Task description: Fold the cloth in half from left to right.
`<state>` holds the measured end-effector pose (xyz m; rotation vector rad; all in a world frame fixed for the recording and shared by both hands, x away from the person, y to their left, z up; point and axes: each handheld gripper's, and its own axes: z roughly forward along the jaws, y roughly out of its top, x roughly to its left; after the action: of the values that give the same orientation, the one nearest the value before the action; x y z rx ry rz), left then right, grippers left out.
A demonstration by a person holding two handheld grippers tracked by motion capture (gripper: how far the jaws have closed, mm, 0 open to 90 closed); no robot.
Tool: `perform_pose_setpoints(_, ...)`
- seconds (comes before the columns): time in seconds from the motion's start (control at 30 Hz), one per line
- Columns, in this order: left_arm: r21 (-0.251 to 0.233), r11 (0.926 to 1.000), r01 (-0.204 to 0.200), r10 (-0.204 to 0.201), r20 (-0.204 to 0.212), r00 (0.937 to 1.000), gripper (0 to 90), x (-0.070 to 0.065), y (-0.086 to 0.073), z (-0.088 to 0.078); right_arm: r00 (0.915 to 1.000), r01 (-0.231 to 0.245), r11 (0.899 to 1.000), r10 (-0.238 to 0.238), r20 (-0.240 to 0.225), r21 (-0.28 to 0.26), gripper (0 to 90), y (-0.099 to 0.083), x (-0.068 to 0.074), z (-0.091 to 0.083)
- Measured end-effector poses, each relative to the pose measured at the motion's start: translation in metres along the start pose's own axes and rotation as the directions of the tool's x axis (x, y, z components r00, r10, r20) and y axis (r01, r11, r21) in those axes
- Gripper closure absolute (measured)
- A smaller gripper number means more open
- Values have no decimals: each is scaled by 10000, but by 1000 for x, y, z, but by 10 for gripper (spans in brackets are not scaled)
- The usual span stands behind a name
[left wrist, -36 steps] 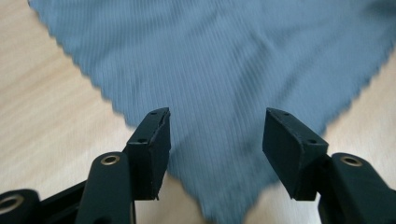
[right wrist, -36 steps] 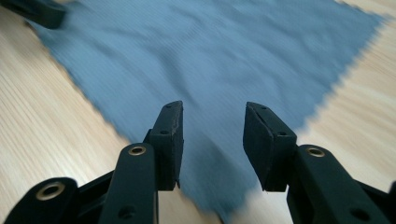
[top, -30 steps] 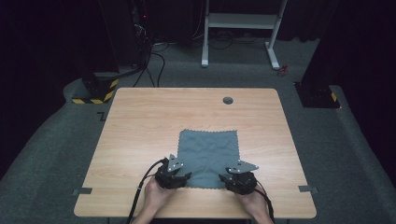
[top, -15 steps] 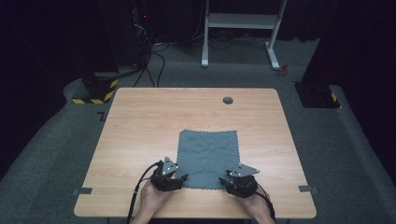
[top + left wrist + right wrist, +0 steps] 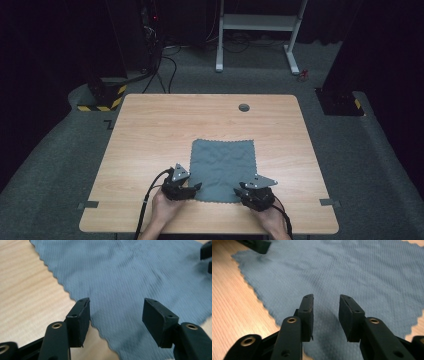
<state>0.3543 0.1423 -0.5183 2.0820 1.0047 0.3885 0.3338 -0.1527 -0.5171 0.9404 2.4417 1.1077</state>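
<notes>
A grey cloth [image 5: 223, 169] lies flat on the near part of the counter [image 5: 150, 130]. The left hand-held gripper [image 5: 197, 187] sits at its near left corner, jaws wide and empty. The right hand-held gripper [image 5: 238, 191] sits at the near right corner; its jaws have just been closing, now narrow above the cloth without pinching it.
</notes>
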Motion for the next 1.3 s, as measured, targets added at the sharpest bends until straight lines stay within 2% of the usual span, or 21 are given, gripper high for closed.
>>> perform_pose_setpoints(0.13,-5,9999,161,-161,65,9998,410,9,12,10,9996,200,9998,-202,-195,-78,696,8,6,6)
perform_pose_setpoints(0.2,180,9998,-41,40,37,10000,425,17,22,20,9980,459,9989,-462,-426,-79,735,16,15,14)
perform_pose_setpoints(0.27,176,9997,-156,157,-43,9999,428,20,26,24,9975,495,9988,-497,-503,-52,745,18,17,16)
perform_pose_setpoints(0.3,232,9997,-44,41,94,9999,437,25,32,29,9952,695,9976,-692,-698,19,768,24,22,23)
perform_pose_setpoints(0.37,211,9997,102,-104,91,9999,436,28,36,33,9942,747,9972,-742,-782,36,774,26,24,26)
perform_pose_setpoints(0.4,227,9997,79,-79,25,10000,437,30,38,35,9924,840,9964,-826,-915,122,782,31,30,34)
perform_pose_setpoints(0.47,241,9997,78,-78,11,10000,437,34,45,39,9914,898,9959,-880,-966,145,785,33,33,37)
perform_pose_setpoints(0.53,436,9986,-299,310,-248,9992,438,37,55,47,9872,1110,9938,-1100,-1154,25,788,42,43,47)
perform_pose_setpoints(0.6,464,9984,-330,343,-280,9990,438,38,58,50,9860,1168,9932,-1163,-1196,-24,788,44,45,50)
perform_pose_setpoints(0.63,82,9997,-216,220,-506,9985,451,41,60,54,9823,1287,9917,-1283,-1364,-59,788,50,51,55)
perform_pose_setpoints(0.67,82,9997,-216,220,-506,9985,455,41,60,54,9823,1287,9917,-1283,-1364,-59,788,50,51,55)
perform_pose_setpoints(0.73,-8,9992,411,-411,-653,9970,455,50,60,63,9746,1601,9871,-1588,-1577,-48,787,57,62,63)
perform_pose_setpoints(0.83,50,9985,544,-539,-735,9958,459,55,57,67,9703,1710,9853,-1692,-1730,-48,785,59,68,67)
perform_pose_setpoints(0.9,157,9989,446,-426,-1090,9931,468,58,57,66,9626,1880,9822,-1838,-1988,21,780,59,75,72)
perform_pose_setpoints(0.97,95,9991,408,-394,-1140,9927,474,62,56,65,9572,2153,9765,-2101,-1991,45,763,56,82,73)
perform_pose_setpoints(1.0,127,9990,438,-417,-1360,9898,482,64,56,66,9545,2258,9742,-2202,-2013,52,762,56,84,72)
perform_pose_setpoints(1.07,12,9972,750,-738,-1614,9841,455,71,55,66,9468,2375,9714,-2309,-2242,23,749,54,87,70)
perform_pose_setpoints(1.13,-7,9953,967,-953,-1758,9798,458,76,55,65,9462,2375,9714,-2298,-2279,68,745,54,88,69)
perform_pose_setpoints(1.17,138,9952,969,-929,-1771,9798,459,77,57,66,9443,2456,9694,-2380,-2270,52,741,53,89,68)
perform_pose_setpoints(1.2,534,9953,809,-700,-1819,9808,455,80,65,68,9441,2479,9687,-2392,-2270,100,738,53,91,68)
perform_pose_setpoints(1.3,700,9953,669,-522,-1946,9795,463,82,70,72,9420,2574,9663,-2496,-2244,55,741,53,91,68)
